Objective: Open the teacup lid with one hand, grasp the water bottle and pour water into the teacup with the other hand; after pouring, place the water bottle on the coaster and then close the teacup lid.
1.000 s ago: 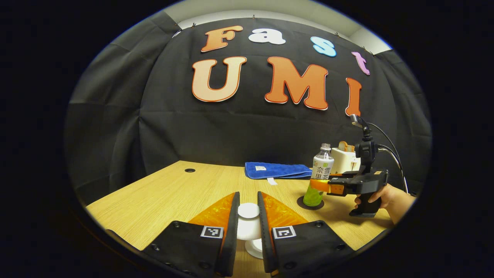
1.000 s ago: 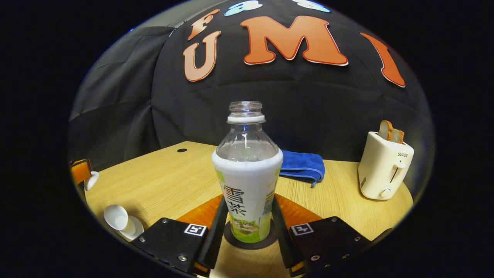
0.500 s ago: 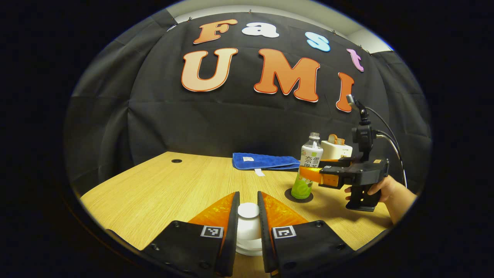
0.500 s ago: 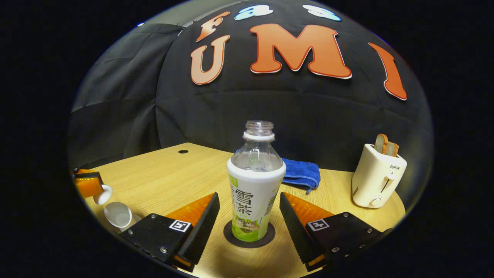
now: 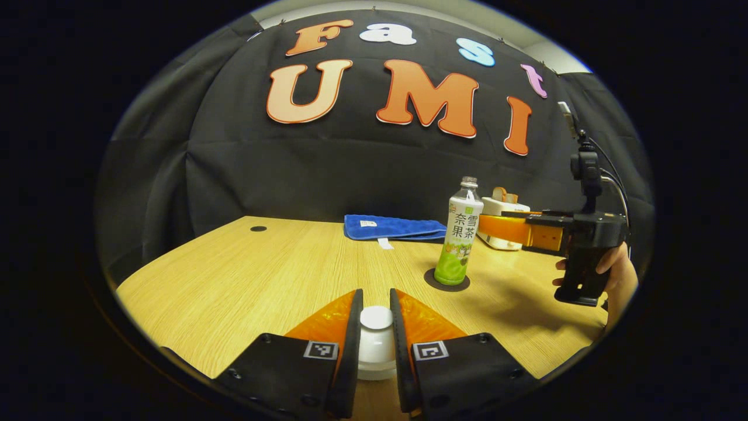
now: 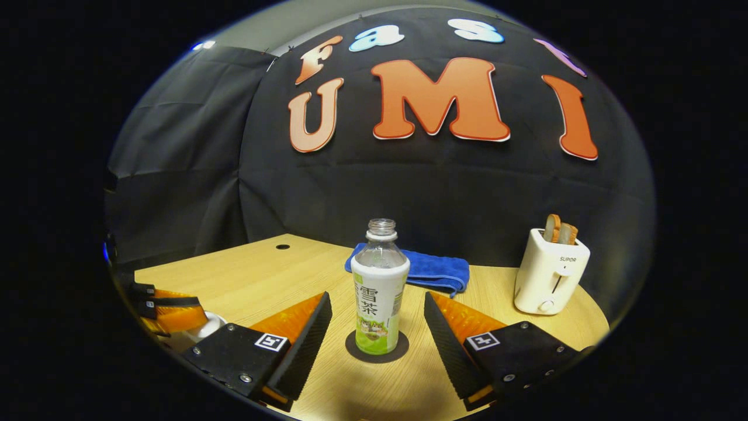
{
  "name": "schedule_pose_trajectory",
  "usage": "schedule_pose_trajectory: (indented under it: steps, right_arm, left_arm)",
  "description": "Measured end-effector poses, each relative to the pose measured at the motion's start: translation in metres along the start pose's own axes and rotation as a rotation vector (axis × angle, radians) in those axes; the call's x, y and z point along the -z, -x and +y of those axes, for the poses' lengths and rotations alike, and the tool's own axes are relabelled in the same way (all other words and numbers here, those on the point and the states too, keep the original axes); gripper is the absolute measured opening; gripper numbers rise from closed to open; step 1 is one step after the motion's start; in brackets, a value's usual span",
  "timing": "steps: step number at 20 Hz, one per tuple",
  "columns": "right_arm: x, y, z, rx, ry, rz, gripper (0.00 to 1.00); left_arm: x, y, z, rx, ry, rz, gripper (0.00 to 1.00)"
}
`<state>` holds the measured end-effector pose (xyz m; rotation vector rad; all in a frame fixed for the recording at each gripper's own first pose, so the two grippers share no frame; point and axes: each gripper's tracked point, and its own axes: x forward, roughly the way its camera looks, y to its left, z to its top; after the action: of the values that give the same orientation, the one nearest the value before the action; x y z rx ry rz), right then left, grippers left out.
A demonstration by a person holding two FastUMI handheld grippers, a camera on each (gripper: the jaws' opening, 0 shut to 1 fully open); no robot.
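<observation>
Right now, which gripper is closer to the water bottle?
Right. The right gripper sits open just behind the water bottle on its coaster; the left gripper is across the table, shut on the teacup lid.

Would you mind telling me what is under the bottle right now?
The bottle stands upright on a dark round coaster lying on the table. The coaster's middle is covered by the bottle's base; just its rim shows.

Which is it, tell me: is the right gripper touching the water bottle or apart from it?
Apart. In the right gripper view, the right gripper is open and bare table shows between each finger and the water bottle standing on the coaster.
</observation>
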<state>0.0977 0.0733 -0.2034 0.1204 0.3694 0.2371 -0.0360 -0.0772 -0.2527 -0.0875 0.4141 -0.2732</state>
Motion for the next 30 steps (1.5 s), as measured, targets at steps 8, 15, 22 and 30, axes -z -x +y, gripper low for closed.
schedule_pose_trajectory:
  steps: [8, 15, 22, 30]
  right_arm:
    - [-0.001, 0.037, -0.023, 0.067, -0.048, -0.028, 0.95]
    - [-0.001, 0.056, -0.028, 0.084, -0.058, -0.038, 0.95]
    - [-0.020, 0.076, -0.036, 0.117, -0.046, -0.083, 0.95]
    - [-0.064, 0.103, -0.042, 0.162, 0.000, -0.154, 0.95]
  left_arm:
    - [0.012, -0.003, 0.003, -0.039, -0.059, 0.030, 0.33]
    - [0.011, -0.005, 0.004, -0.045, -0.059, 0.032, 0.34]
    - [-0.031, 0.000, 0.014, -0.108, -0.087, -0.075, 0.87]
    - [-0.124, 0.015, 0.016, -0.120, -0.040, -0.252, 0.95]
